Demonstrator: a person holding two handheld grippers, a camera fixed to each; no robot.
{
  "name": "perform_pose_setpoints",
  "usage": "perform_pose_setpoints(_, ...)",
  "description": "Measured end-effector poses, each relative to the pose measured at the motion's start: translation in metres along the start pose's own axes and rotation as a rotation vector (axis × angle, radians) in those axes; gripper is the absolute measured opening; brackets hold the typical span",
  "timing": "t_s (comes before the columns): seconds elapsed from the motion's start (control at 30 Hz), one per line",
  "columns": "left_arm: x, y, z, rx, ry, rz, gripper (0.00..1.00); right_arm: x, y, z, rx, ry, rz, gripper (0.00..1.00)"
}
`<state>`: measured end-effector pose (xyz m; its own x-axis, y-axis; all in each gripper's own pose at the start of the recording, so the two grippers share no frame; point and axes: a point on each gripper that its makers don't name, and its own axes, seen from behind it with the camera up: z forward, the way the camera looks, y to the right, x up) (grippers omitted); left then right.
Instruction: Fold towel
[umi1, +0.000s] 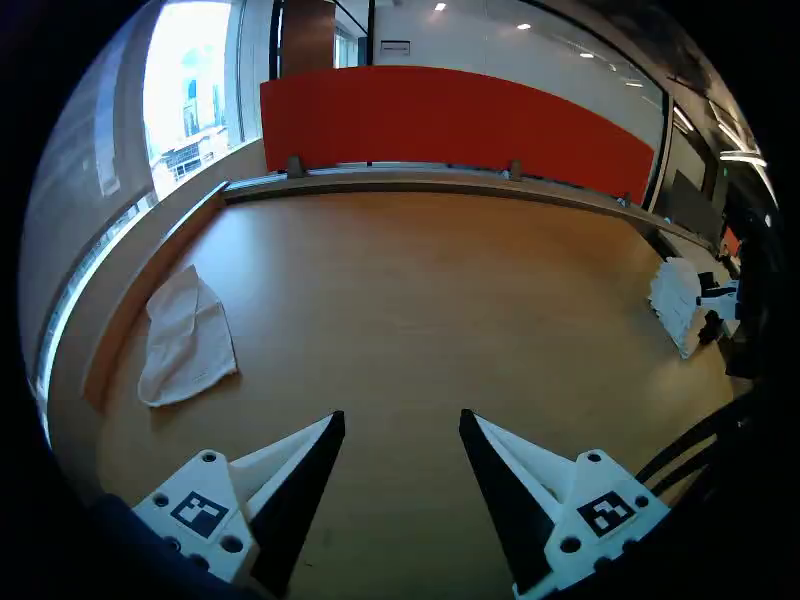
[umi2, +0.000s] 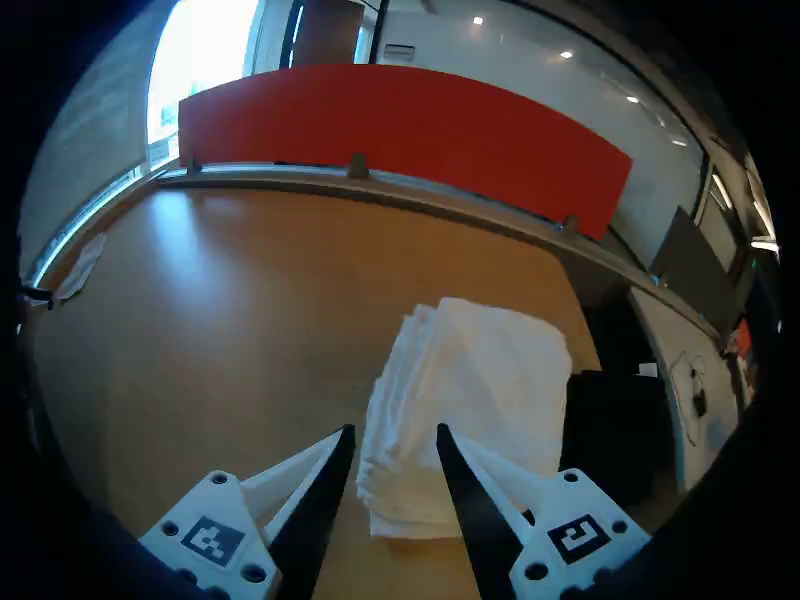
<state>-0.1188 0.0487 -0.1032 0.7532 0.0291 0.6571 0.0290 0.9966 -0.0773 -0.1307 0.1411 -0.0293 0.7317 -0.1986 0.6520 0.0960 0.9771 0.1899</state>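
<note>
Your bench is one broad slab of smooth, warm wood-grain laminate with a raised lip along its far edge and along its window-side edge. One red panel, flat, matte and long, stands upright along the far edge on small grey feet.

One stack of towels sits at the edge opposite the window. It is white soft cloth, folded into a squarish pile, with its many thin layers showing as ridges down the near side; they are too fine to count. In the left gripper view you see the same stack small at that edge.

One single towel lies apart from it, close to the window-side edge. It is white, limp and loosely doubled, with a rounded top and a wrinkled lower hem.

You hold two claws, each with two white plastic fingers lined in black and tapering to points. Your left claw is spread wide over bare bench, holding nothing. Your right claw is set narrower, its tips over the stack's near corner. I cannot tell whether they touch the cloth.
</note>
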Motion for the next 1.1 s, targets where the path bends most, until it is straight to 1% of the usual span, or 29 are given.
perform_pose_setpoints(0.03,0.0,0.0,0.0,0.0,0.002,-0.001,0.85,0.002,0.0,-0.001,-0.002,0.007,0.004,0.74)
perform_pose_setpoints(0.1,0.001,0.0,0.0,-0.002,0.005,-0.002,0.85,0.005,-0.001,-0.003,-0.006,0.02,0.013,0.88)
perform_pose_setpoints(0.17,0.002,0.0,0.0,-0.003,0.01,-0.004,0.85,0.008,-0.002,-0.005,-0.008,0.033,0.021,0.94)
perform_pose_setpoints(0.4,0.009,-0.001,0.0,-0.013,0.029,-0.008,0.85,0.011,-0.004,-0.012,-0.025,0.055,0.02,0.95)
perform_pose_setpoints(0.53,0.016,-0.001,0.001,-0.021,0.043,-0.009,0.85,0.02,-0.008,-0.019,-0.03,0.087,0.031,0.95)
perform_pose_setpoints(0.7,0.027,-0.002,0.002,-0.024,0.072,-0.002,0.85,0.036,-0.02,-0.029,-0.025,0.148,0.065,0.95)
perform_pose_setpoints(0.83,0.039,-0.004,0.002,-0.018,0.105,0.005,0.85,0.048,-0.03,-0.036,-0.03,0.201,0.078,0.95)
perform_pose_setpoints(0.97,0.054,-0.005,0.002,-0.021,0.142,0.005,0.85,0.066,-0.037,-0.045,-0.046,0.268,0.095,1.0)
perform_pose_setpoints(1.1,0.069,-0.007,0.002,-0.018,0.186,0.004,0.85,0.087,-0.044,-0.056,-0.05,0.344,0.133,1.0)
